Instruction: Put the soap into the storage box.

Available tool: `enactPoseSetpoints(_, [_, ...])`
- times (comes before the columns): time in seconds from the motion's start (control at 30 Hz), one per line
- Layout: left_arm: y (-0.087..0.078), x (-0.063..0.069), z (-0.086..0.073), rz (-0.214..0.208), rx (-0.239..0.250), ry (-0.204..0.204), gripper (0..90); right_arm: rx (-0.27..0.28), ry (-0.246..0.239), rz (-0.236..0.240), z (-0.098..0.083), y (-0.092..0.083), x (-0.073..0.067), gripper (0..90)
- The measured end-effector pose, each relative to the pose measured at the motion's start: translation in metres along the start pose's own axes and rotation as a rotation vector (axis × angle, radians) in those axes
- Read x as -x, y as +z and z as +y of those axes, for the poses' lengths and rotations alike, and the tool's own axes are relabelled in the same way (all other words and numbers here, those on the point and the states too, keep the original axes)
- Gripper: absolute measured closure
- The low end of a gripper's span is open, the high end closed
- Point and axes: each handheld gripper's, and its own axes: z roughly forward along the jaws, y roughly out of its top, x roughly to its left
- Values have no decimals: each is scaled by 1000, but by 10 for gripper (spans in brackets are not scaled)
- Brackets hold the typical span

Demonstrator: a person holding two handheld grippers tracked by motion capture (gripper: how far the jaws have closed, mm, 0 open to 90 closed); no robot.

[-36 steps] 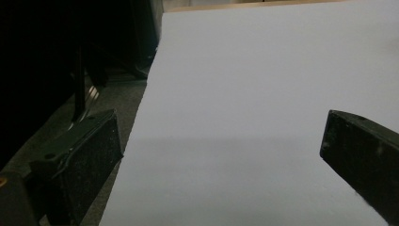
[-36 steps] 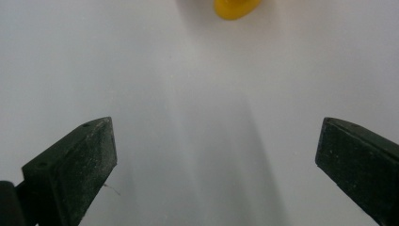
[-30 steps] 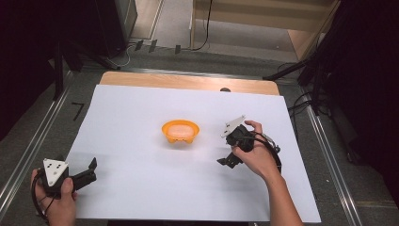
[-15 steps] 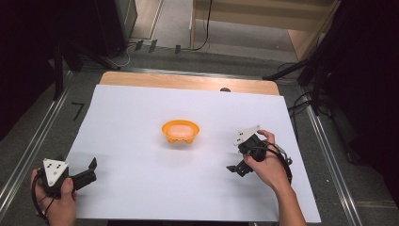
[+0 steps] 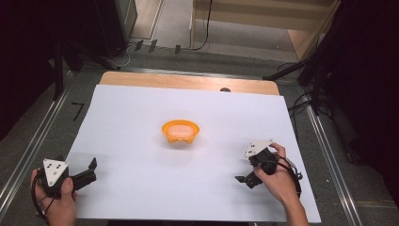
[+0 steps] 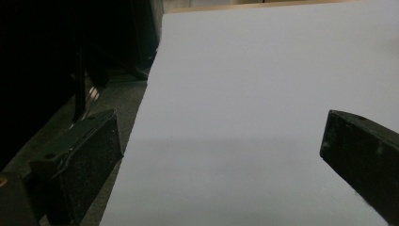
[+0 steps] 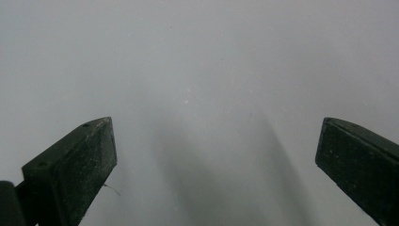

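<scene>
Bowl: an orange bowl (image 5: 180,131) stood upright near the middle of the white sheet (image 5: 141,113), its opening facing up; its outline read as slightly oval, the long axis running left to right across the table; something pale lay inside, too blurred to tell what.
Left gripper: the left gripper (image 5: 89,170) sat at the near-left corner of the sheet, held in a hand (image 5: 59,202); jaws spread wide with nothing between them; they pointed right and a little forward, well apart from the bowl.
Right gripper: the right gripper (image 5: 244,181) hung over the near-right part of the sheet, tilted down at bare paper; jaws wide apart and empty; well apart from the bowl.
Table: a wooden edge (image 5: 188,82) showed beyond the sheet.
</scene>
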Motion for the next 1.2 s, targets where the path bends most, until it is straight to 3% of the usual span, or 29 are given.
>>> enactPoseSetpoints(0.5, [0, 0, 0, 3, 0, 5, 0, 87, 71, -49, -46, -16, -4, 0])
enactPoseSetpoints(0.67, [0, 1, 0, 4, 1, 6, 0, 162, 109, -69, -61, -25, -5, 0])
enactPoseSetpoints(1.2, [0, 1, 0, 4, 2, 5, 0, 298, 227, -130, -112, -48, -3, 0])
